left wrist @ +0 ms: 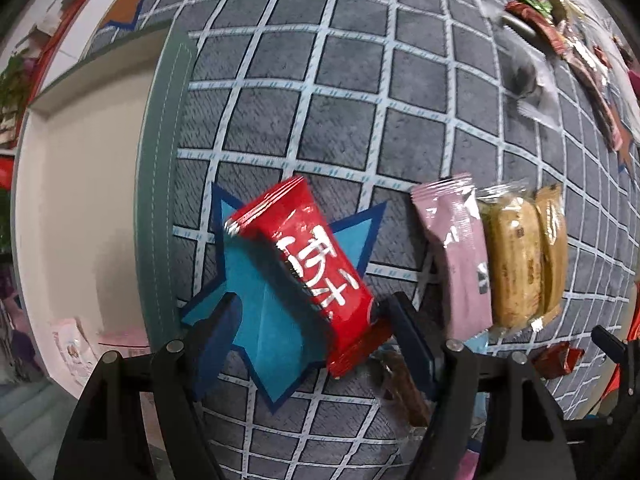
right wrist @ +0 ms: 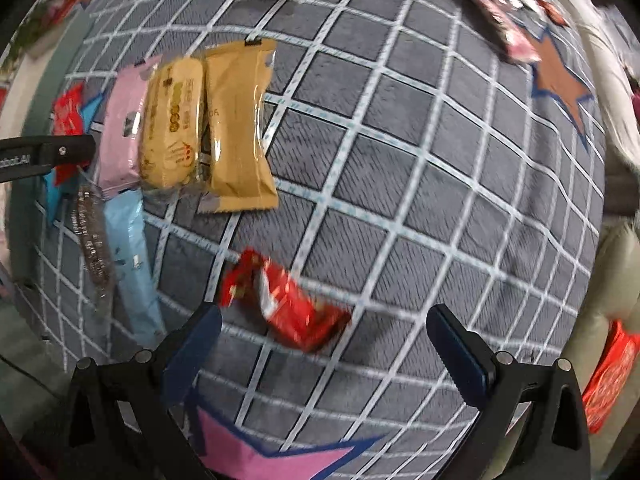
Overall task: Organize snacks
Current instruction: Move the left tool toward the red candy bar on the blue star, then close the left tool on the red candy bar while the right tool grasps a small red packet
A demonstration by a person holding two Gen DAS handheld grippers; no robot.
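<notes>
A long red snack packet (left wrist: 316, 264) with white lettering lies slanted on a blue star of the grey grid mat (left wrist: 360, 80). My left gripper (left wrist: 310, 328) points down over the packet's lower end, open, with the packet between its fingers. The left finger (left wrist: 216, 328) stands clear of the packet. In the right wrist view a small red packet (right wrist: 288, 308), blurred, lies on the mat between the wide-open fingers of my right gripper (right wrist: 326, 340), and neither finger touches it.
A pink packet (right wrist: 120, 128), a clear biscuit pack (right wrist: 172, 120) and a tan packet (right wrist: 236, 128) lie side by side. A light blue packet (right wrist: 132, 256) and a brown bar (right wrist: 92, 248) lie below them. More snacks (left wrist: 560, 28) lie at the far right. The mat's green edge (left wrist: 160, 200) borders beige floor.
</notes>
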